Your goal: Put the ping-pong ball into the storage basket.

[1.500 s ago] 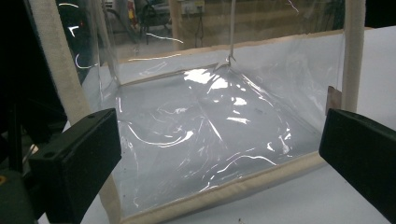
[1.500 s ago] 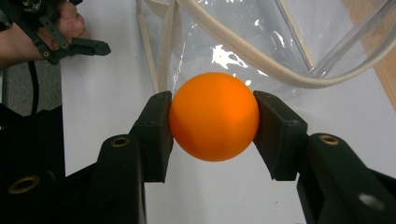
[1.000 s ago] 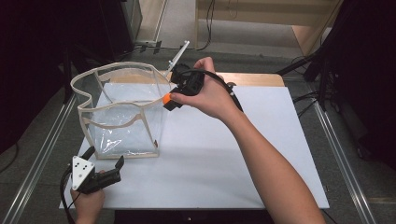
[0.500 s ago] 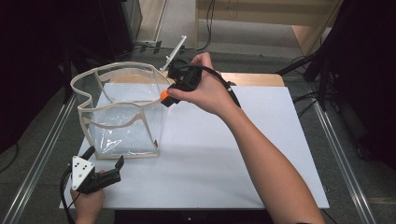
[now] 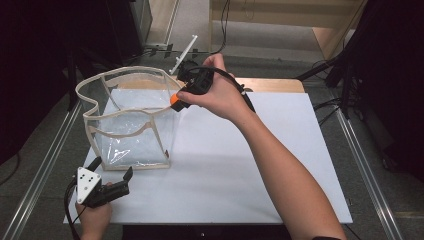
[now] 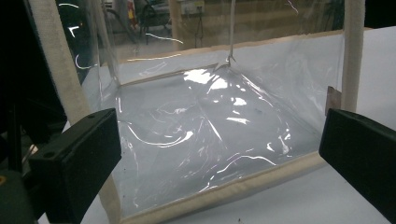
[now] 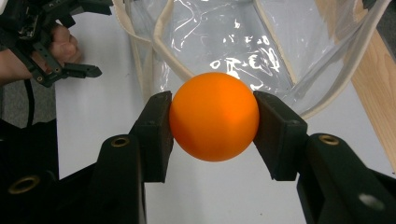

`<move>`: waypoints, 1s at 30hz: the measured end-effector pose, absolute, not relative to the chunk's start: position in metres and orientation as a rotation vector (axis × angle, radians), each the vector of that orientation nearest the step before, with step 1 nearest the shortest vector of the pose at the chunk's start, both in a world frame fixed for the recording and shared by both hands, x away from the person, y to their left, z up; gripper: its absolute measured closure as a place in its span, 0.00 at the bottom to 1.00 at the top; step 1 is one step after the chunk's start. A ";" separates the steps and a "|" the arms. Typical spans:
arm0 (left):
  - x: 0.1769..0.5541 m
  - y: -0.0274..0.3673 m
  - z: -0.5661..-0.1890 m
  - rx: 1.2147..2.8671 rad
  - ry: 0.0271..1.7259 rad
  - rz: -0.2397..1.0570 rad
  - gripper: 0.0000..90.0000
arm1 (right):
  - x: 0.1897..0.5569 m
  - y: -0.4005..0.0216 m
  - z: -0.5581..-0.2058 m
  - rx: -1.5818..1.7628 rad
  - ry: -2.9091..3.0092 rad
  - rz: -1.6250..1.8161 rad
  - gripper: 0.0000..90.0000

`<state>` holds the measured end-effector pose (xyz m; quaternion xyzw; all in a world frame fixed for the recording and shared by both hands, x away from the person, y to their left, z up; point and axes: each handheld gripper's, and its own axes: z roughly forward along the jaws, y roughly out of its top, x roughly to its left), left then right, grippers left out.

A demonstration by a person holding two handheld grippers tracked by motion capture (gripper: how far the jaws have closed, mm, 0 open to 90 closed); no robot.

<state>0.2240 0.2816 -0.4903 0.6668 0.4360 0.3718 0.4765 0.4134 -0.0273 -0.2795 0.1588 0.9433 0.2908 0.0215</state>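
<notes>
Plainly round, glossy orange ball (image 7: 214, 122), smooth, unmarked, clamped between right claw (image 7: 213, 126) pads

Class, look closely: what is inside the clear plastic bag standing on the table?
Through the clear plastic bag, only its crinkled transparent floor and the white table beneath show. The orange ball remains outside, clamped in the right gripper.

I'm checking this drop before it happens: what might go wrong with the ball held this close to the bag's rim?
1. The orange ball is pinched only at its sides by the right tongs; it may slip.
2. The clear bag has a wavy, sagging rim, so the ball might bounce outside.
3. The left tongs stand open beside the bag, not steadying it.
</notes>
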 end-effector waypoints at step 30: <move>0.224 0.282 -0.490 1.624 1.070 0.905 0.00 | 0.427 -0.015 -0.276 0.534 2.905 0.903 0.54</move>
